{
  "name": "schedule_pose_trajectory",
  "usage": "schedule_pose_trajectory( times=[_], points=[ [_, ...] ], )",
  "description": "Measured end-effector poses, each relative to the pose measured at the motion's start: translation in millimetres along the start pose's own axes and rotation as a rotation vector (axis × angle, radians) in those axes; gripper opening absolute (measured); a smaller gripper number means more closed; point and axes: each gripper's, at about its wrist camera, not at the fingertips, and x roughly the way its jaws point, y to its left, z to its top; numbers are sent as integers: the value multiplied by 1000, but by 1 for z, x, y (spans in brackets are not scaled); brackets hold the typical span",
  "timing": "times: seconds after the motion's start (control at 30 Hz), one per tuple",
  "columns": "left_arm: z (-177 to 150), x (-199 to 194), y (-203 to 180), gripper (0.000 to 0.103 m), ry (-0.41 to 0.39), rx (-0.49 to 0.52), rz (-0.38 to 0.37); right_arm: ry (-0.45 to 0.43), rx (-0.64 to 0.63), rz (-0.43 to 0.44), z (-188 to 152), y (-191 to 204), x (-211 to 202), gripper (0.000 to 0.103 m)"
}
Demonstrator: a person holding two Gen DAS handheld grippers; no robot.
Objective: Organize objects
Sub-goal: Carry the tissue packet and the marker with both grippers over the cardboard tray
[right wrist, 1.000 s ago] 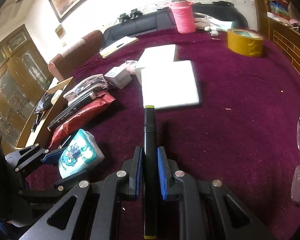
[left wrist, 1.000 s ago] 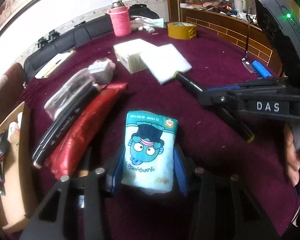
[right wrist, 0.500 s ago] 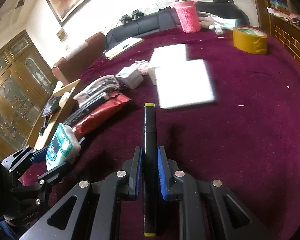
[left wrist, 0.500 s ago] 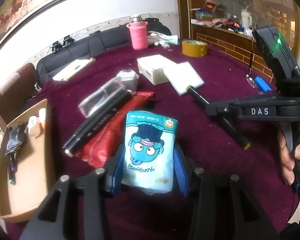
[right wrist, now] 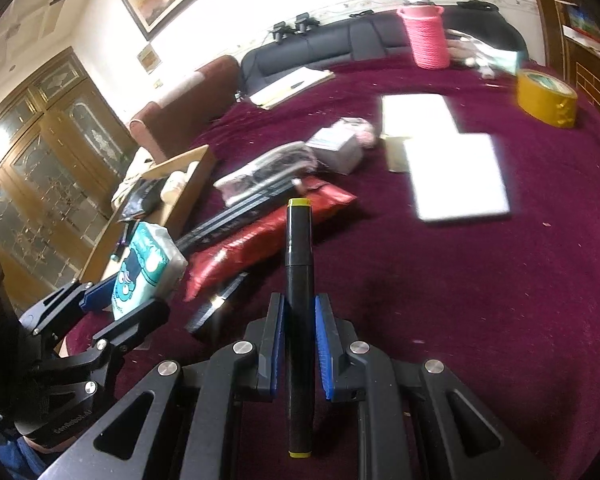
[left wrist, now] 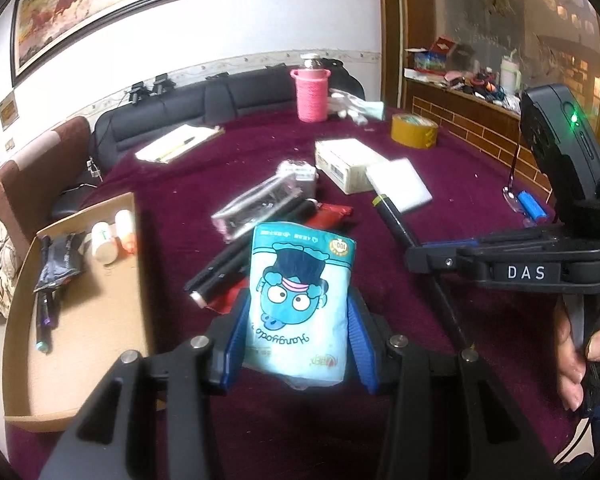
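Maroon tabletop [left wrist: 480,360]: cardboard tray [left wrist: 100,344] w/ pens [left wrist: 44,320], bottles [left wrist: 104,238].

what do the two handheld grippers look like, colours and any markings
Both are matte black frames of angled, triangulated struts with silver round bolt heads and blue pads lining the fingers. The right gripper, seen side-on from the left view, carries a white "DAS" label and a black top module with a green light. The left gripper has faint lettering on its base. A bare hand shows; no cables are visible.
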Motion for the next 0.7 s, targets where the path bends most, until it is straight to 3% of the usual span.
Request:
schedule_pose_trajectory(
  times=[0.7],
  points=[
    [-12,-27,56,45,-74,-118,81,16,-110,42,13,78,20,17]
  ],
)
